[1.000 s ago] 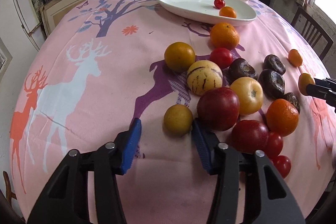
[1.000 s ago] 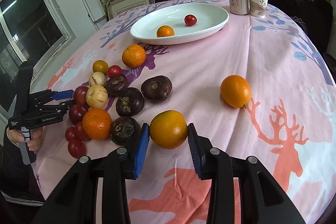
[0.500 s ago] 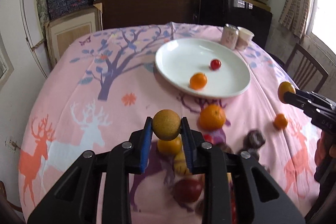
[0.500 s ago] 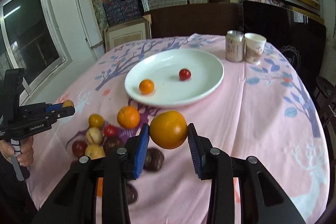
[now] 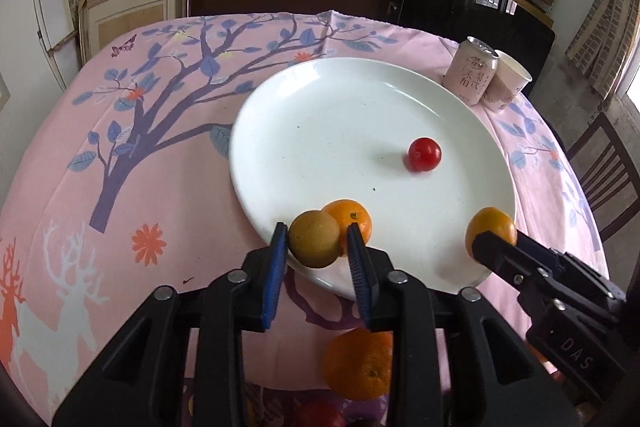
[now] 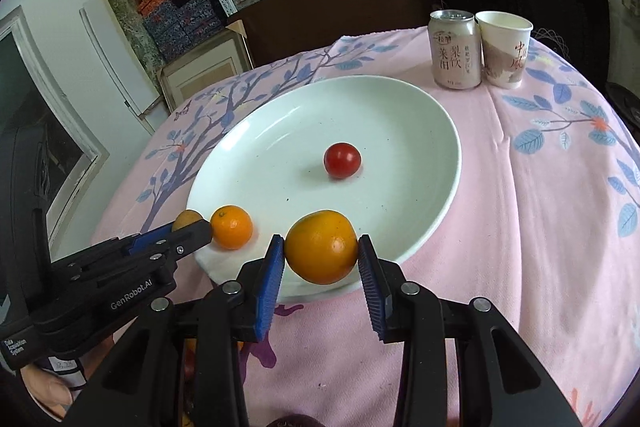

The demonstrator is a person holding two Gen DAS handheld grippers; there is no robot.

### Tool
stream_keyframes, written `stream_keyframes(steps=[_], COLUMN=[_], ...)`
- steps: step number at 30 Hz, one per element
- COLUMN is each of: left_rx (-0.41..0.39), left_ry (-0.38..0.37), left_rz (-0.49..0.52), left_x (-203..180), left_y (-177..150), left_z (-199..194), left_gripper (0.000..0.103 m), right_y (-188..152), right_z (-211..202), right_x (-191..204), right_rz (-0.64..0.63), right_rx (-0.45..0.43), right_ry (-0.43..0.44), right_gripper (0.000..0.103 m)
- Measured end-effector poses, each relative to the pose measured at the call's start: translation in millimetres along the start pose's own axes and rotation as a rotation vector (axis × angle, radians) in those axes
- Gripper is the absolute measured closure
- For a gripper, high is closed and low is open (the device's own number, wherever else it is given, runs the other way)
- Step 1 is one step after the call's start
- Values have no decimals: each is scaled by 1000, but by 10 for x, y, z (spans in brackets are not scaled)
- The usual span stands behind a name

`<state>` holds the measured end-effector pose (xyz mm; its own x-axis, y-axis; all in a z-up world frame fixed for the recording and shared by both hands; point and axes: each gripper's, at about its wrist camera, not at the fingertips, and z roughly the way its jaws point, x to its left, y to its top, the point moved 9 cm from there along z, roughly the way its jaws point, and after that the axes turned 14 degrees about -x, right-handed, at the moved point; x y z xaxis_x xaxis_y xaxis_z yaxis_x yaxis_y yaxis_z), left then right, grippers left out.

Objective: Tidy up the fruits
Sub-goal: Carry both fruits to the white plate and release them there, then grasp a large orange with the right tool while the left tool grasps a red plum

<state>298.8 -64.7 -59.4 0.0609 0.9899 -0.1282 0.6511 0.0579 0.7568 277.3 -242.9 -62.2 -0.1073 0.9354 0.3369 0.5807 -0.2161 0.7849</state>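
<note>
My left gripper (image 5: 316, 241) holds a round yellow-brown fruit (image 5: 314, 239) between its blue pads, just over the near rim of the white plate (image 5: 320, 131). Its jaws are opening, and the pads still sit against the fruit. My right gripper (image 6: 321, 253) is shut on a large orange (image 6: 321, 247) above the plate's near edge. On the plate lie a small orange (image 5: 356, 217) and a cherry tomato (image 5: 425, 155). In the right wrist view the left gripper (image 6: 192, 227) reaches in from the left beside the small orange (image 6: 232, 227).
A drink can (image 5: 472, 71) and a paper cup (image 5: 510, 79) stand behind the plate at the far right. Another orange (image 5: 358, 363) lies on the pink cloth under my left gripper. A chair (image 5: 608, 163) stands off the table's right side.
Both grippers picked fruit off the cloth, rose and moved forward to the plate's near rim. The left shut on the yellow-brown fruit; the right kept its orange.
</note>
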Motion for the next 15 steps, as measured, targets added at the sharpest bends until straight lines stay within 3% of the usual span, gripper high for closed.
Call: stream_keyframes(steps=[1, 2, 9, 15], left_rx=[-4, -29, -54, -104], left_ry=[0, 8, 8, 25], left_rz=[-25, -35, 11, 73], left_x=[19, 39, 132, 377], left_y=[21, 53, 20, -239], left_z=[-16, -49, -369, -858], left_gripper=[42, 39, 30, 19], right_y=[1, 18, 31, -149], right_z=[-13, -41, -525, -1120], right_x=[-10, -14, -67, -410], right_rz=[6, 9, -32, -257], right_rx=[-5, -17, -63, -105], right_ry=[0, 4, 37, -91], right_gripper=[57, 53, 51, 43])
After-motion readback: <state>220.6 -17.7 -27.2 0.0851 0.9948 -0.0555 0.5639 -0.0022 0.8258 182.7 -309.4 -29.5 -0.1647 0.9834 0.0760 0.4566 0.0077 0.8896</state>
